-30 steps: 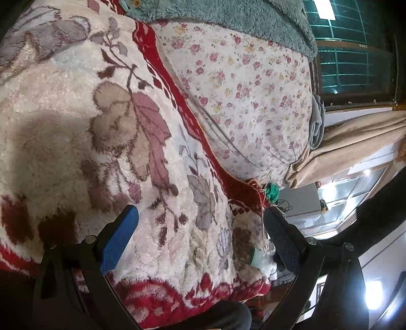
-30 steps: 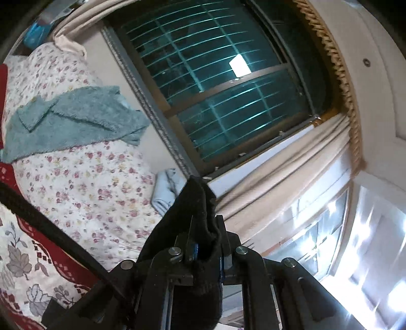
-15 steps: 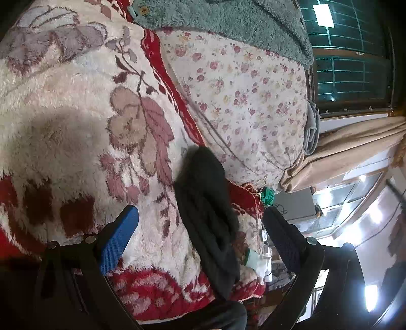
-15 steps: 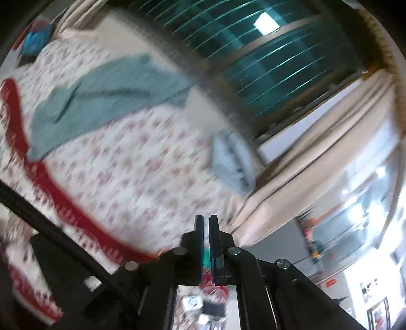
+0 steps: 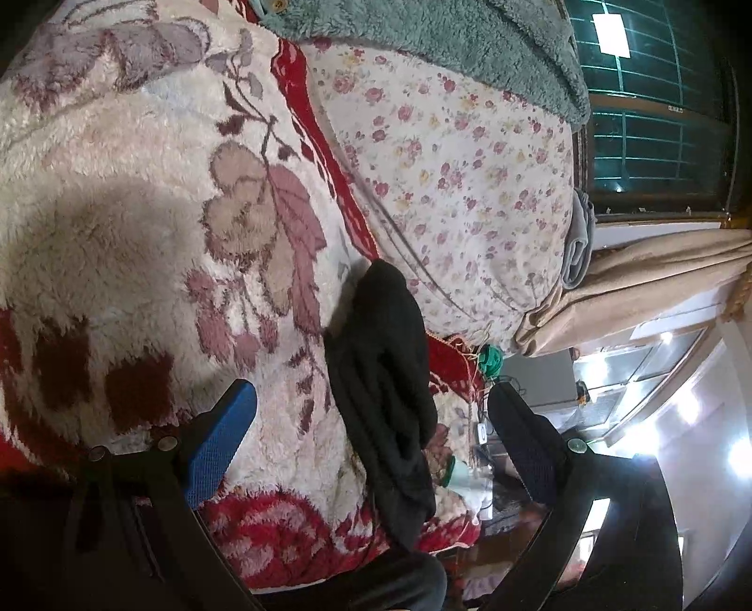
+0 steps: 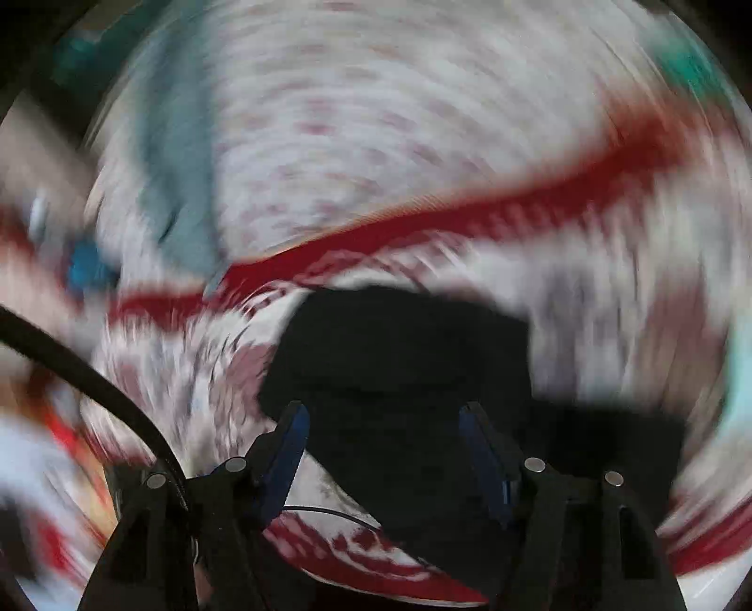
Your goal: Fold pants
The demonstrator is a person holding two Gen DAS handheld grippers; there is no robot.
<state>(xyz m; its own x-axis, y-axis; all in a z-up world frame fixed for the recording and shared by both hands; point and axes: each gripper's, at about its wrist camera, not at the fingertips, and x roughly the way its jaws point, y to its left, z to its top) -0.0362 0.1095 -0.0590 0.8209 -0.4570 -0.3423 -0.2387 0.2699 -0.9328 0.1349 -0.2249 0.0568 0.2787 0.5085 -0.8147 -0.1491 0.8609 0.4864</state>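
Observation:
Black pants [image 5: 383, 395] lie bunched in a long heap on a cream and red floral blanket [image 5: 141, 244] on a bed. My left gripper [image 5: 371, 423] is open above the blanket, its fingers either side of the pants' near end, not touching. In the blurred right wrist view the pants [image 6: 399, 357] lie just ahead of my right gripper [image 6: 383, 434], which is open and empty.
A flowered quilt [image 5: 460, 164] and a teal fleece [image 5: 446, 42] lie beyond the blanket. A window [image 5: 658, 117] and beige curtain [image 5: 658, 282] stand at the bed's far side. A black cable [image 6: 84, 371] crosses the right wrist view.
My right gripper let go of the pants, opened and swung down toward the bed. The pants dropped onto the blanket. The left gripper drifted slightly.

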